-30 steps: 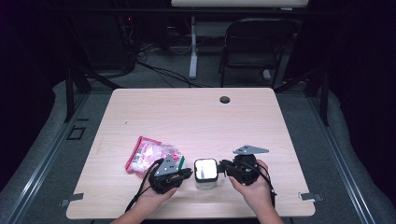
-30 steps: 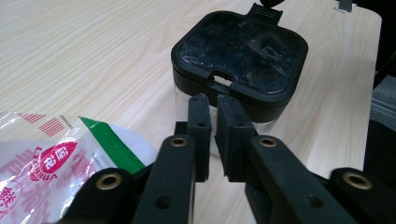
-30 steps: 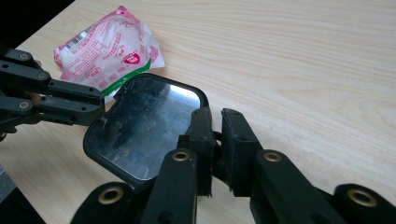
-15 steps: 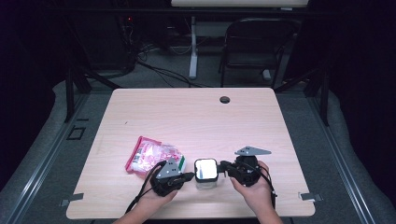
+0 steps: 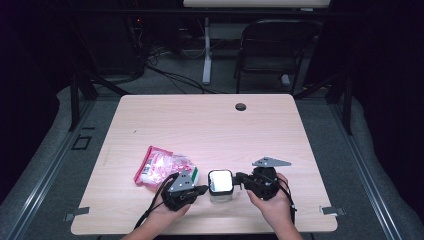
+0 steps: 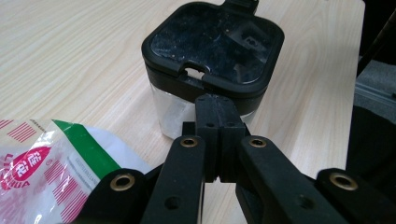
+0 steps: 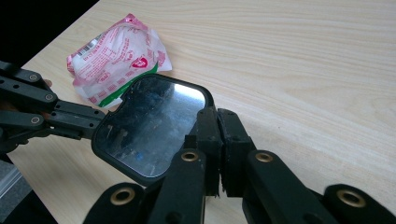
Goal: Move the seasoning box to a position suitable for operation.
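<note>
While my left hand-held gripper (image 6: 219, 116) and right hand-held gripper (image 7: 218, 128) sit closed, empty, against opposite sides of the container (image 5: 220, 185) near the table's (image 5: 210, 125) front edge, it looks rigid, light, slippery; I'd grip its lid rim.

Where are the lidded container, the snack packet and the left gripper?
lidded container (image 6: 212, 44): left gripper view, on its black lid.
snack packet (image 5: 160, 167): high view, on its pink middle.
left gripper (image 5: 204, 189): high view, at its jaw tips.

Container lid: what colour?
Black, glossy lid on a clear container; clearest in the left gripper view.
</note>
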Available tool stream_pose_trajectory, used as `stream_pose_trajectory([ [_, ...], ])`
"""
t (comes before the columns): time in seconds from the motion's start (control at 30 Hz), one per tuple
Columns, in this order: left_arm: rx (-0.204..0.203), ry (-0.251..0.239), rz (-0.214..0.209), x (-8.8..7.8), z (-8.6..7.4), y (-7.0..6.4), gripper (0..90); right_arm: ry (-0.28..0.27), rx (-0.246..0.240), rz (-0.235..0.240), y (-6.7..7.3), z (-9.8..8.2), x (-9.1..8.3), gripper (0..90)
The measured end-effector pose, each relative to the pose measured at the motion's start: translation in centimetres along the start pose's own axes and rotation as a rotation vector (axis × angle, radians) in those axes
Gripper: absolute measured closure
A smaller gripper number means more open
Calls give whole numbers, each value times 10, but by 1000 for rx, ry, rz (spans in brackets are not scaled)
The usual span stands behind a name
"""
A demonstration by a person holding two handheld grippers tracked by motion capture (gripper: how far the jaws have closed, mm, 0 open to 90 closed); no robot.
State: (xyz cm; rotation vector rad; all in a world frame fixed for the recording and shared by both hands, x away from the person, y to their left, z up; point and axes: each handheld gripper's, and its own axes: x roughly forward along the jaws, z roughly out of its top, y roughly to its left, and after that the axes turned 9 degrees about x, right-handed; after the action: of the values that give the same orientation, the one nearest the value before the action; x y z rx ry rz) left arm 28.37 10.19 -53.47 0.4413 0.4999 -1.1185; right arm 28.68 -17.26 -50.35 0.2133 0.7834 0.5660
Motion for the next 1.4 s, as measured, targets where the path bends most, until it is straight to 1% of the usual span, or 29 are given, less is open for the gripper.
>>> stream_pose_trajectory([
  [0.27,3,-11,1,-1,0,0,900,1,-6,-8,0,0,-1,881],
  [0.53,3,-12,3,0,0,0,892,-14,-2,2,-1,-2,0,872],
  [0.57,2,-13,3,0,0,0,892,-13,-5,-1,-1,-2,0,821],
  [0.6,2,-13,3,0,0,0,892,-13,-5,-1,-1,-2,0,821],
  [0.67,5,-13,4,0,0,0,892,-7,-24,9,0,-4,1,786],
  [0.73,2,-13,3,-1,1,0,892,-19,-28,21,2,-4,1,757],
  [0.83,-2,-20,2,-1,1,0,894,-51,-58,38,5,-3,-3,697],
  [0.87,-5,-23,-1,-1,1,0,894,-76,-80,31,6,-6,-5,645],
  [0.9,-5,-23,-1,-1,1,0,894,-76,-80,31,6,-6,-5,645],
  [0.93,-5,-24,-2,-1,2,0,895,-80,-123,22,7,-11,-7,620],
  [0.97,-3,-24,-4,-1,2,0,895,-80,-123,22,7,-11,-7,620],
  [1.03,-5,-26,-8,-1,3,-1,894,-93,-131,43,9,-18,-9,586],
  [1.07,-1,-29,-6,-1,3,-1,894,-112,-166,48,10,-23,-10,528],
  [1.1,-3,-32,-5,-2,4,-1,894,-112,-166,48,10,-23,-10,528],
  [1.2,-10,-38,-6,-2,6,0,894,-119,-203,43,13,-28,-9,473],
  [1.23,-6,-39,-3,-2,7,0,893,-103,-220,51,15,-29,-9,459],
  [1.27,-8,-38,-4,-2,7,0,893,-97,-227,46,15,-31,-8,457],
  [1.37,-7,-42,-5,-2,7,0,893,-86,-236,44,15,-33,-8,449],
  [1.4,-14,-46,-9,-2,8,0,893,-81,-244,43,16,-34,-6,441],
])
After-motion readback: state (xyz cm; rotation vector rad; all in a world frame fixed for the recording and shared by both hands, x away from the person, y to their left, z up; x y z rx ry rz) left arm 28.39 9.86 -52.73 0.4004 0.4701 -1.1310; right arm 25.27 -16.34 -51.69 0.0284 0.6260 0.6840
